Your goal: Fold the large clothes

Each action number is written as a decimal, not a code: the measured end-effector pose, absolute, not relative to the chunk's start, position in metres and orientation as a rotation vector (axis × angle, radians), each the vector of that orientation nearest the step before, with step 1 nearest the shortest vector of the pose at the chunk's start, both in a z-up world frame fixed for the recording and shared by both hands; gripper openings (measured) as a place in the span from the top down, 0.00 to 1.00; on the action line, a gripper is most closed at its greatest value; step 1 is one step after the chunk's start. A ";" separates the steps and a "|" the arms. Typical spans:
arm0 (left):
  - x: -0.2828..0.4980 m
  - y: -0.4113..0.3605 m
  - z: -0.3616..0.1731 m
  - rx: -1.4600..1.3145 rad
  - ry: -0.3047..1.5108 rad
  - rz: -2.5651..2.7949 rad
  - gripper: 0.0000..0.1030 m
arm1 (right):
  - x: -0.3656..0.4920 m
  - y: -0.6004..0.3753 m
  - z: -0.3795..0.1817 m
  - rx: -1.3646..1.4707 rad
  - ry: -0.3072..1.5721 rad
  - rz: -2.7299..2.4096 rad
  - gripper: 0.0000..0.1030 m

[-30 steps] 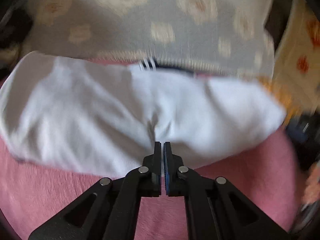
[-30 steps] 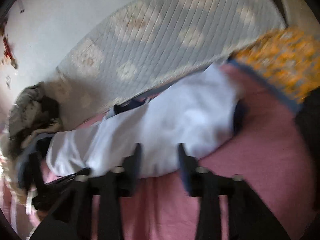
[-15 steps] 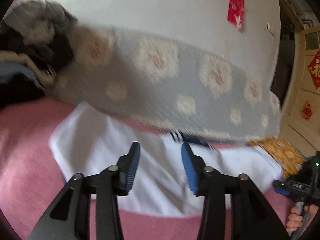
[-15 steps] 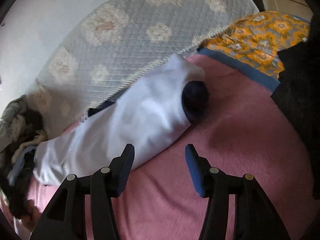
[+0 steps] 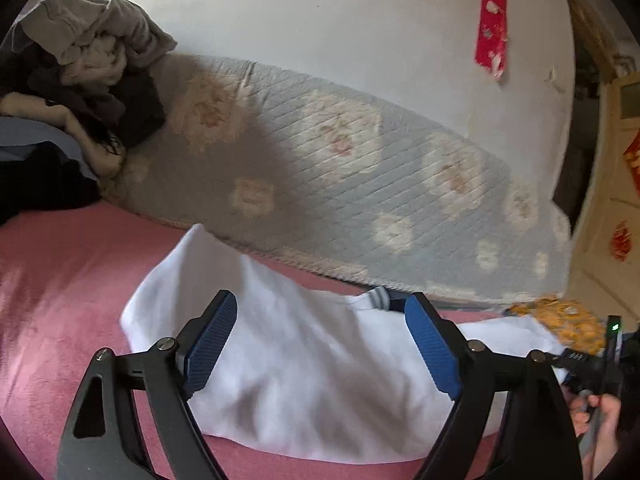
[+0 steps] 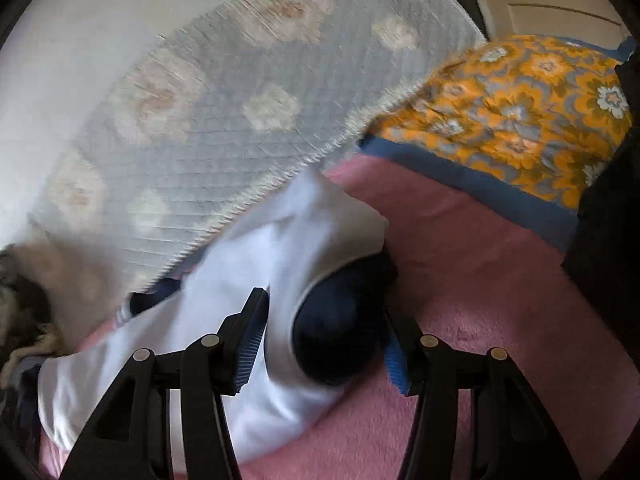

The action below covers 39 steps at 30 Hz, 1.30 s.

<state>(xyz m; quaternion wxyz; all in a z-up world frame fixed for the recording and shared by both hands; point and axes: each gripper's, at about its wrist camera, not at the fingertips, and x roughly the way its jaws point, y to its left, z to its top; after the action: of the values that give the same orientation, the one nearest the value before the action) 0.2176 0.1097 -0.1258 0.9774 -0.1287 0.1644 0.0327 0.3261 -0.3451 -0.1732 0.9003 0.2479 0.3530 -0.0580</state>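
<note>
Fingers of my left gripper (image 5: 320, 344), shut a second ago, have just been opening and now stand wide apart above the long white cotton garment (image 5: 304, 364), pinching nothing. Fingers of my right gripper (image 6: 324, 344), half apart, have just been closing around the garment's dark navy inner end (image 6: 340, 328); contact is unclear. The garment lies lengthwise on the pink plush bedspread (image 5: 60, 280), beside the grey quilted floral mattress pad (image 5: 340, 184). Judgement: one fold released, the next grasp beginning.
</note>
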 end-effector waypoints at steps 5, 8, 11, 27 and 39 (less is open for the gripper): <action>0.216 0.124 -0.123 -0.296 0.330 0.059 0.17 | 0.328 -0.297 -0.148 0.202 0.736 -0.263 0.85; 0.211 0.128 -0.119 -0.283 0.312 0.137 0.17 | 0.323 -0.239 -0.127 -0.123 0.673 -0.309 0.85; 0.207 0.130 -0.114 -0.254 0.299 0.262 0.17 | 0.306 -0.173 -0.130 -0.437 0.590 -0.241 0.86; 0.207 0.142 -0.120 -0.318 0.327 0.155 0.17 | 0.279 -0.080 -0.145 -0.175 0.778 0.269 0.71; 0.221 0.104 -0.131 -0.127 0.394 0.128 0.17 | 0.247 -0.151 -0.095 0.080 0.574 0.409 0.37</action>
<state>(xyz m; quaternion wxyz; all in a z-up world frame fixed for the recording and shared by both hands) 0.2214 0.1039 -0.1307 0.9767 -0.0629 0.1953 0.0633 0.2468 -0.1506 -0.0951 0.9378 0.0390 0.2809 0.2003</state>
